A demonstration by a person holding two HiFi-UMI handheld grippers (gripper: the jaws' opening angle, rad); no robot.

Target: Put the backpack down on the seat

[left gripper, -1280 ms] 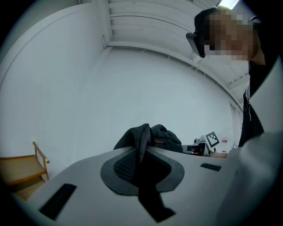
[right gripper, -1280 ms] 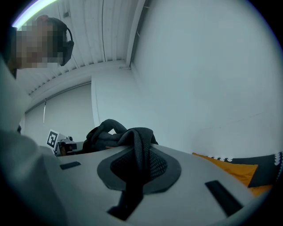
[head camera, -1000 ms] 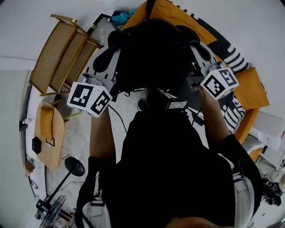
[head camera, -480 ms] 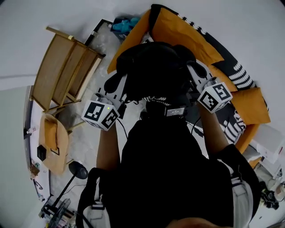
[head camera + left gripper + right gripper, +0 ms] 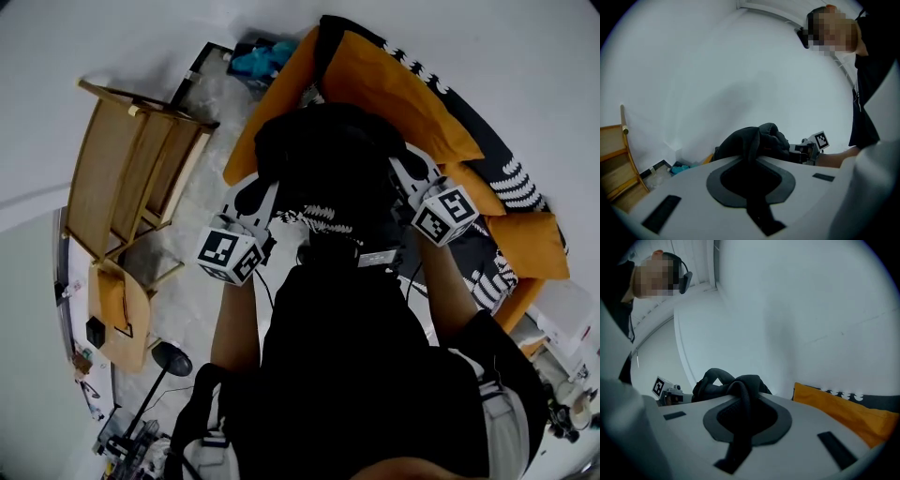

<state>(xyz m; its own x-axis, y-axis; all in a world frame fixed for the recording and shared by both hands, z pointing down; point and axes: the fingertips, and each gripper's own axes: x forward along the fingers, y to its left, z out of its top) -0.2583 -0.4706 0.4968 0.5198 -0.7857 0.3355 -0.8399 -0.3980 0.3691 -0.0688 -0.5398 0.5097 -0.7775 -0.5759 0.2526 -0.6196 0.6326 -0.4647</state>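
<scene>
The black backpack (image 5: 328,164) hangs in front of me between both grippers, over the orange seat (image 5: 375,70) of the sofa. My left gripper (image 5: 255,199) is shut on a fold of black backpack fabric (image 5: 757,140), which bunches up out of its closed jaws. On the other side, my right gripper (image 5: 407,176) is shut on a black strap (image 5: 740,390) that loops over its jaws. The right gripper's marker cube (image 5: 820,139) shows beyond the backpack in the left gripper view. An orange cushion (image 5: 839,411) lies just right of the right gripper.
A wooden slatted chair (image 5: 131,169) stands left of the sofa. A small wooden table (image 5: 117,309) and a black lamp (image 5: 167,358) are at lower left. A teal object (image 5: 258,58) lies by the sofa's end. Black-and-white patterned cloth (image 5: 514,180) covers the sofa's right part.
Both grippers have carried the backpack forward, further over the orange seat, and drawn a little closer together. Their hold on it is unchanged.
</scene>
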